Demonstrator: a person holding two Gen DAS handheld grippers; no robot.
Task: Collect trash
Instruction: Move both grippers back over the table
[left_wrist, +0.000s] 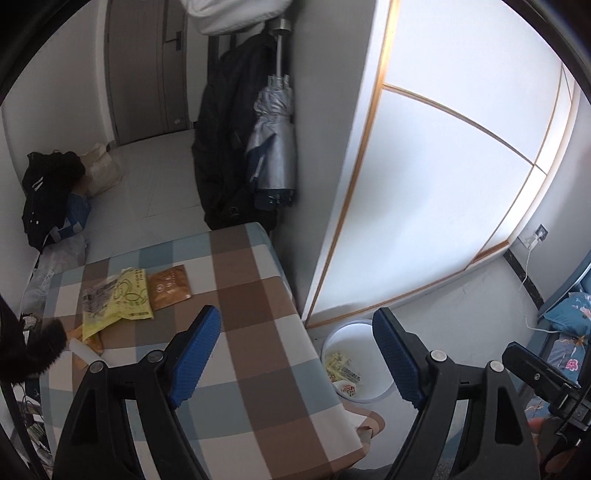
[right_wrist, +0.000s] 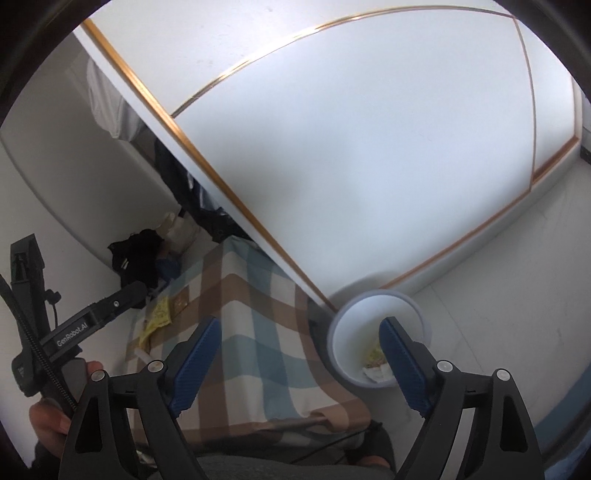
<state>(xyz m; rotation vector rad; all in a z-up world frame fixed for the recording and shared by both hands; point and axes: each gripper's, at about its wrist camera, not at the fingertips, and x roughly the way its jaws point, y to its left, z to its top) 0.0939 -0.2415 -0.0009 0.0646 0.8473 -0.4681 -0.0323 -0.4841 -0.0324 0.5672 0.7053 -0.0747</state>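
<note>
Left tongs (left_wrist: 295, 354): I have them spread wide, nothing between the blue pads, hovering over the near edge of the checked surface (left_wrist: 251, 332).

Right tongs (right_wrist: 299, 360): also spread wide and empty, above the gap between the surface (right_wrist: 255, 332) and the bin (right_wrist: 343, 354).

Trash on the surface, far left corner: yellow wrapper (left_wrist: 125, 299) overlapping a grey printed packet (left_wrist: 98, 295); brown sachet (left_wrist: 169, 288) just beside the wrapper; white tube (left_wrist: 85, 350) and an orange scrap (left_wrist: 94, 341) nearer me.

White bin (left_wrist: 380, 391): on the floor just right of the surface, holding a yellow wrapper (left_wrist: 341, 365) and a small white piece (left_wrist: 347, 389).
</note>
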